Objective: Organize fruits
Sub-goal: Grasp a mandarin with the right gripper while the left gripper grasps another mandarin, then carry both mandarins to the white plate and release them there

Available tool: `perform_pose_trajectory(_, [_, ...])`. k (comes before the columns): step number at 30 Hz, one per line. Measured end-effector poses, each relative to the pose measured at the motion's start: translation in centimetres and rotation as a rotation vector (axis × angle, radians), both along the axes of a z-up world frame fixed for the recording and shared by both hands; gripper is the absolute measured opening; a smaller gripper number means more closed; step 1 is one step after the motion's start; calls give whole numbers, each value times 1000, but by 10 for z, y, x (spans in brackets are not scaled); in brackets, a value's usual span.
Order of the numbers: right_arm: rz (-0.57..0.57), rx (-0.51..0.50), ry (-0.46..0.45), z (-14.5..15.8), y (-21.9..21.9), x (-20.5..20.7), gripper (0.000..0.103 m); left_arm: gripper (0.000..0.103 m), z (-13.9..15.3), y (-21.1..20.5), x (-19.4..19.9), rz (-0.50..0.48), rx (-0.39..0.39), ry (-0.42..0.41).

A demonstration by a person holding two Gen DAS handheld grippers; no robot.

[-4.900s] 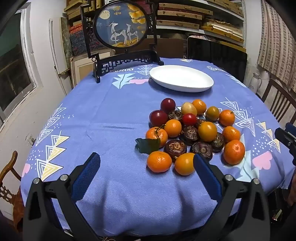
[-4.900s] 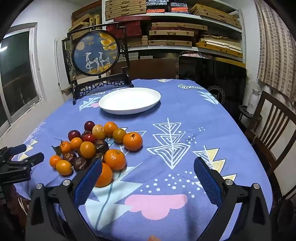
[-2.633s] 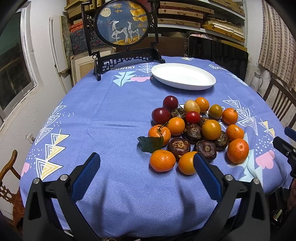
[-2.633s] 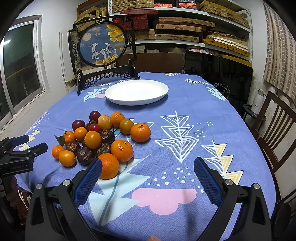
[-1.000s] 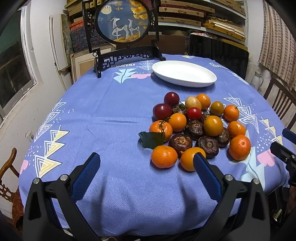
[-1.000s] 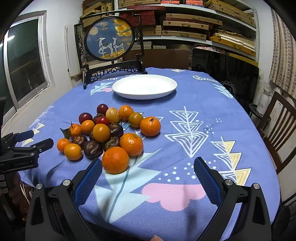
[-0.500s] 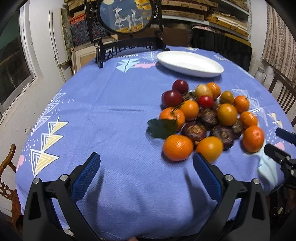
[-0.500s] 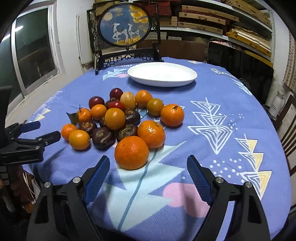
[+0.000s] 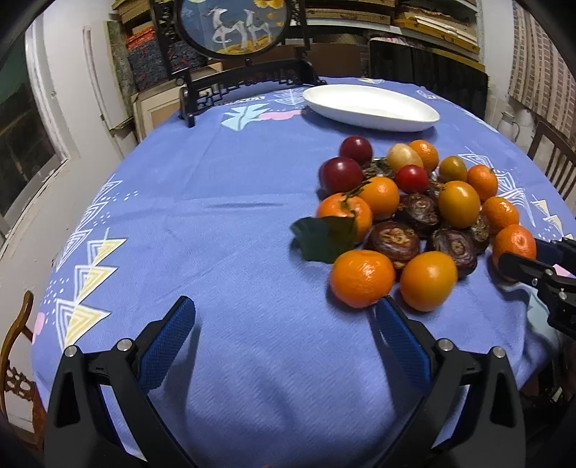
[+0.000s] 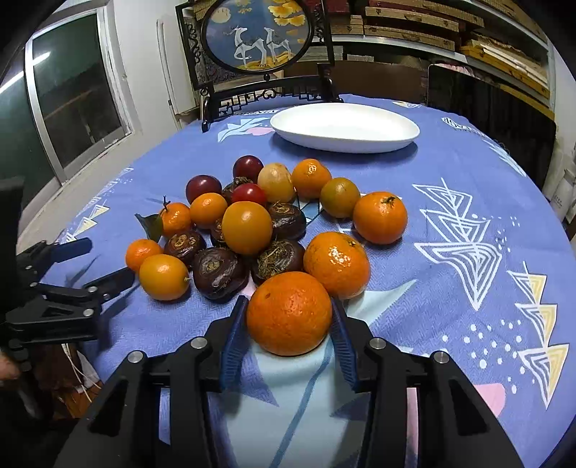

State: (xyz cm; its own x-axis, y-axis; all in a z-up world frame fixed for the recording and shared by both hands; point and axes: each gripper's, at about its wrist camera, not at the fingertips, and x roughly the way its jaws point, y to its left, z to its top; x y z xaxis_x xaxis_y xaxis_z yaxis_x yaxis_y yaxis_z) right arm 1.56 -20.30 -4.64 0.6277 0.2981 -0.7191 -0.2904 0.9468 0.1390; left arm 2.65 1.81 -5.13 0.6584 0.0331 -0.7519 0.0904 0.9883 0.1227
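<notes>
Fruit pile: oranges, tangerines, red plums and dark brown fruits lie bunched together on the near half of the desk [image 10: 450, 172], which is covered by a blue patterned cloth; none is sorted yet.
Big orange [image 10: 289, 312]: sits at the near edge of the pile, touching a second orange [image 10: 336, 264] behind it, so it is the easiest piece to take without disturbing the rest.
Right gripper [image 10: 288, 329]: its jaws have just been closing around the big orange; a blue pad sits against each side of the fruit and appears to press on it. The orange looks to be resting on the cloth, not lifted.
Left gripper [image 9: 284, 338]: jaws spread wide and empty, hovering over bare cloth just in front of a tangerine [image 9: 361, 278] and a smooth orange fruit [image 9: 428, 280], likely waiting its turn.
White plate [image 10: 343, 126]: empty, at the far side of the desk beyond the pile, probably where fruit is meant to go.
Leaf [image 9: 325, 235]: lies at the pile's left edge, on the stem of a tangerine.
Round framed picture [image 10: 257, 34]: stands behind the plate, clear of the work.
</notes>
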Motion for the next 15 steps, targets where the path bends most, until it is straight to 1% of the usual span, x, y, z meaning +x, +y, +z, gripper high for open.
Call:
perform_pose_trajectory(5, [-1,4,5,1,-8,-5,45,98,-3,-15,3,-63,13,-7])
perform_pose_trajectory(7, [-5,0,2,1,-10,-7,45,97,-5,-15,5,-80,1,-16])
perform_pose_trajectory(8, [-6,-2,0,1,-11,-7,45,95,-6,-15,7,-92,-9,-18])
perform_pose_trajectory(9, [-6,-2,0,1,-11,-8,45,89,-7,-14,9,-107,-30,-13])
perform_pose_trajectory(10, [-6,-1,0,1,-12,-8,45,66,-8,-14,10,-127,-55,0])
perform_pose_trajectory(11, [-6,0,-1,1,-12,-8,45,54,-11,-13,12,-165,-108,24])
perform_pose_trajectory(12, [-6,-1,-2,1,-12,-9,45,54,-10,-12,11,-178,-130,12])
perform_pose_trajectory(15, [-5,-3,-7,2,-13,-10,45,40,-8,-10,8,-202,-156,2])
